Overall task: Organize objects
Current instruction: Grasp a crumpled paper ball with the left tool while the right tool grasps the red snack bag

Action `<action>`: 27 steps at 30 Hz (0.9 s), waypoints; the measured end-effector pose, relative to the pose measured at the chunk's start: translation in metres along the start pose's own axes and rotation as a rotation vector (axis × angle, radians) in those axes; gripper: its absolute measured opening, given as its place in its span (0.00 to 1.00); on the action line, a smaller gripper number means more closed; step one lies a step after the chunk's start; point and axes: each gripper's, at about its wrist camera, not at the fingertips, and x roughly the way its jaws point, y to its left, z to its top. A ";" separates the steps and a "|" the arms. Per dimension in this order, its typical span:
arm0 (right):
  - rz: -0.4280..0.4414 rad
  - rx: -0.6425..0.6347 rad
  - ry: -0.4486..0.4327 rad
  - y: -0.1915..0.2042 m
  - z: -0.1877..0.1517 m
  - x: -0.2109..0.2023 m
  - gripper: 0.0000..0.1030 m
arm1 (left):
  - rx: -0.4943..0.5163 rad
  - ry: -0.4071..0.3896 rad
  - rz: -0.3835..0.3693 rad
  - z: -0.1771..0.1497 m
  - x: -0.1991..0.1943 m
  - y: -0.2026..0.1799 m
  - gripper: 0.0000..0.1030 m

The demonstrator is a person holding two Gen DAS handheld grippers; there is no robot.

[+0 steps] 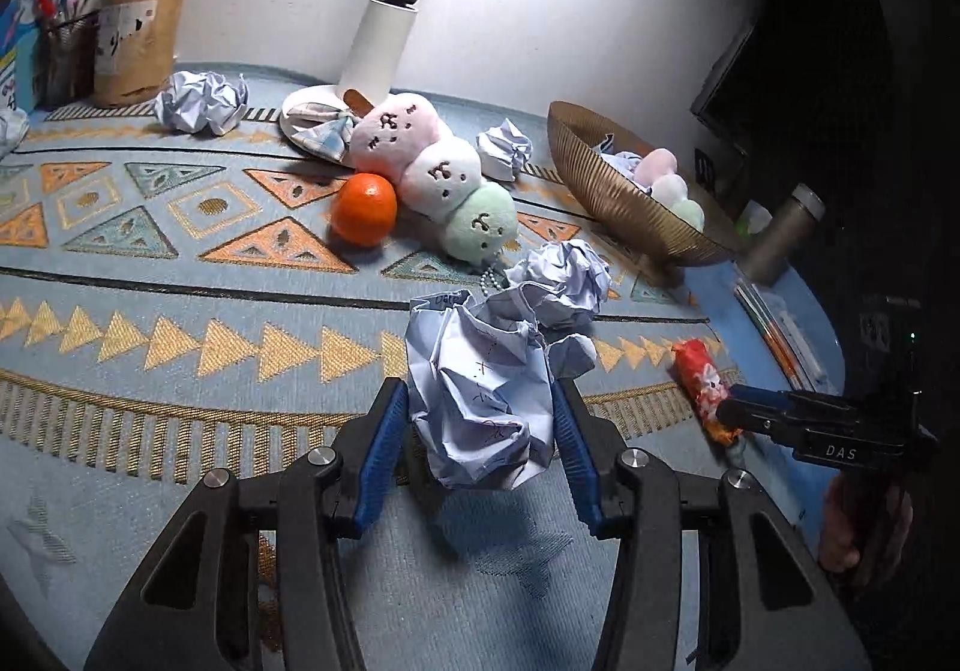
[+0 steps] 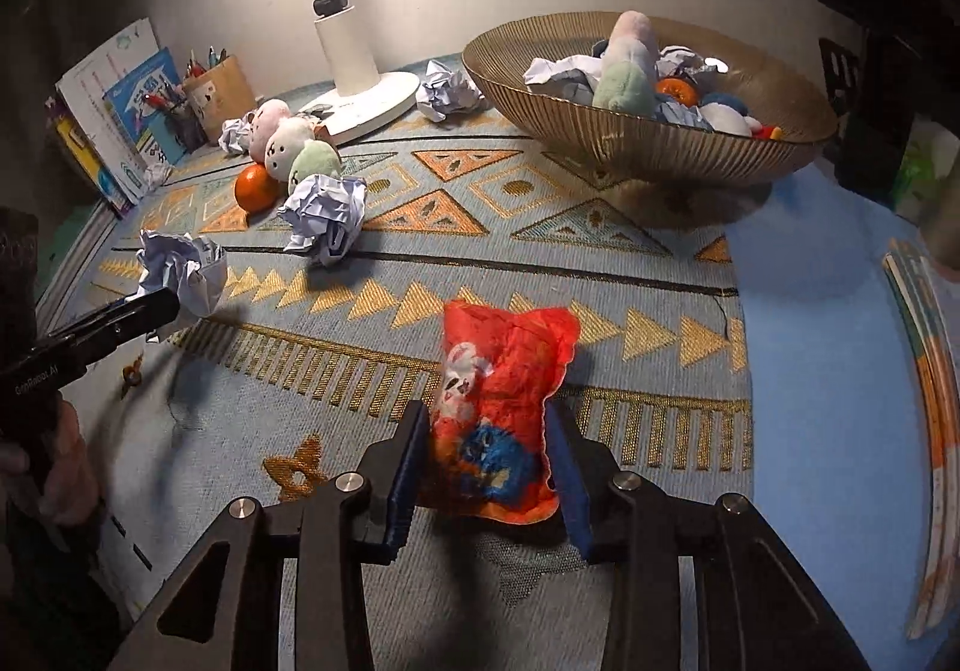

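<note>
Right wrist view: gold bowl (image 2: 660, 155) with plush, paper; right claw (image 2: 486, 467) around red pouch (image 2: 504, 419).

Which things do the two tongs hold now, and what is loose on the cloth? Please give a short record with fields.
left tongs: shut on crumpled paper ball
right tongs: shut on red snack packet
bowl: gold, ribbed, already holds toys, paper and an orange
loose on cloth: orange, three-ball plush toy, second paper ball
back left: pen holders
lamp base: white, behind the plush toy
</note>
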 end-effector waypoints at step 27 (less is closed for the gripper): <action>-0.060 0.002 -0.072 0.033 -0.009 0.009 0.33 | 0.125 -0.017 0.097 -0.005 0.002 -0.027 0.45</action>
